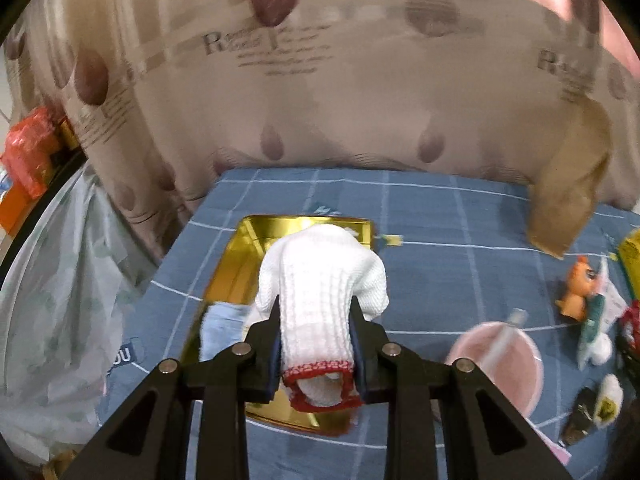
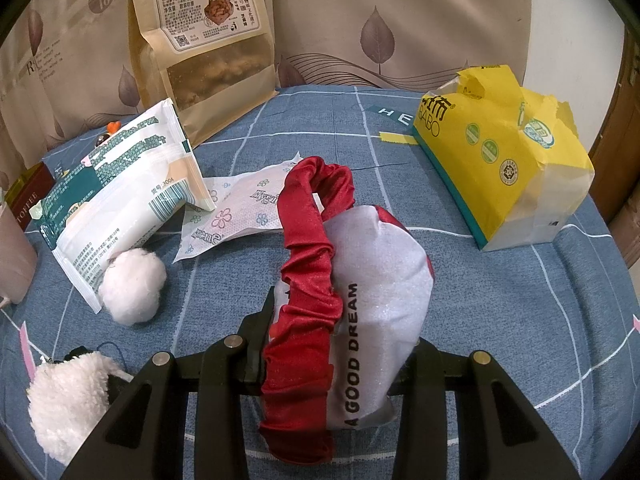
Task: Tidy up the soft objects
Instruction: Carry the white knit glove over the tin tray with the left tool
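In the left wrist view, my left gripper (image 1: 316, 312) is shut on a white knit glove (image 1: 320, 280) with a red cuff, held over a gold tray (image 1: 256, 240) on the blue checked cloth. A pale blue cloth (image 1: 220, 328) lies in the tray's near left corner. In the right wrist view, my right gripper (image 2: 340, 320) is shut on a white padded eye mask (image 2: 380, 272) printed "A GOOD DREAM" with a ruched red band (image 2: 308, 272). Most of the right fingers are hidden behind the mask. A white pompom (image 2: 132, 286) and a fluffy white plush (image 2: 68, 396) lie to the left.
A pink bowl (image 1: 496, 360) with a straw and an orange toy (image 1: 576, 288) sit right of the tray. A brown snack bag (image 2: 200, 40), a white-green packet (image 2: 120, 192), a flowered sachet (image 2: 240, 208) and a yellow tissue pack (image 2: 504, 152) stand around the mask. A curtain hangs behind.
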A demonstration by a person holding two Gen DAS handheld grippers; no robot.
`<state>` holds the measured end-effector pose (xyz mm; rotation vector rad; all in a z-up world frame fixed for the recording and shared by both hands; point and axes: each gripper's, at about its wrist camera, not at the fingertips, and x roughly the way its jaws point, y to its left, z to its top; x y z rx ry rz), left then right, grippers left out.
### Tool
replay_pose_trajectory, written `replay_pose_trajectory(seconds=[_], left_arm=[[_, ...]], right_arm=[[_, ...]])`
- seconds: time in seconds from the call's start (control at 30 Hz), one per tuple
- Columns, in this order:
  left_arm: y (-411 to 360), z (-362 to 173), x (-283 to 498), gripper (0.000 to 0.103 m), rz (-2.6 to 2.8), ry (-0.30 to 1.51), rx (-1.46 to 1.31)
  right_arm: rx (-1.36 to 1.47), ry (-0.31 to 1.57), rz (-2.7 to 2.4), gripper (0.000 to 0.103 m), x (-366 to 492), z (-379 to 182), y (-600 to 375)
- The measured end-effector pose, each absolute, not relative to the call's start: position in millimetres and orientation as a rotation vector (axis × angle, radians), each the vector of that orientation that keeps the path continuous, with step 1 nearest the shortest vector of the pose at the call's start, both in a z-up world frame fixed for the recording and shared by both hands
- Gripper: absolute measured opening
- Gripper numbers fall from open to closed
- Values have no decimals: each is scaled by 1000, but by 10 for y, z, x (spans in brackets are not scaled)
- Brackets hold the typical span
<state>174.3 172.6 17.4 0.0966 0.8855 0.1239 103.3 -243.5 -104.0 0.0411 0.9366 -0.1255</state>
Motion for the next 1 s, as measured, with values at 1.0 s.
replay_pose_trajectory(seconds=[1.0], left_arm=[[2708,-582,2882,28,251,1047,-6]], right_arm=[[23,939,-133,36,1037,-1057,-2427]])
